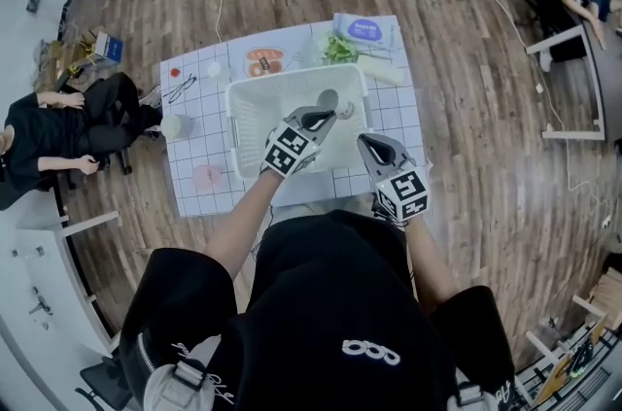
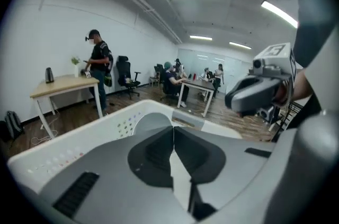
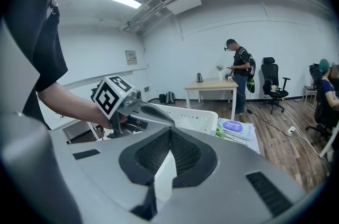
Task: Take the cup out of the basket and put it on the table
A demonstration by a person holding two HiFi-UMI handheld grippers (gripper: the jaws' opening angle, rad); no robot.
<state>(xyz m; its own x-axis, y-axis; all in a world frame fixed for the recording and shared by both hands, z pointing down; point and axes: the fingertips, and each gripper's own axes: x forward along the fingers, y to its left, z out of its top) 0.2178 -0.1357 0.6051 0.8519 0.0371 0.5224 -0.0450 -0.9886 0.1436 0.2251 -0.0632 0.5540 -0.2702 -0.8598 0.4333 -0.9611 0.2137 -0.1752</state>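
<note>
A white plastic basket (image 1: 243, 122) stands on the checked table mat. In it lies a grey cup (image 1: 328, 97), which also shows just past my left jaws as a rounded grey wall (image 2: 145, 123). My left gripper (image 1: 337, 113) reaches down into the basket. Its jaws are closed together on the cup's near rim (image 2: 173, 128). My right gripper (image 1: 362, 141) hovers over the basket's front right corner, apart from the cup. Its jaws (image 3: 170, 132) are shut with nothing between them.
On the mat (image 1: 194, 156) around the basket are a pink lid (image 1: 206, 176), a white cup (image 1: 175, 125), a food packet (image 1: 264, 61), a wipes pack (image 1: 366, 32), greens (image 1: 338, 50) and a white bottle (image 1: 381, 71). A person (image 1: 58, 132) sits on the floor at left.
</note>
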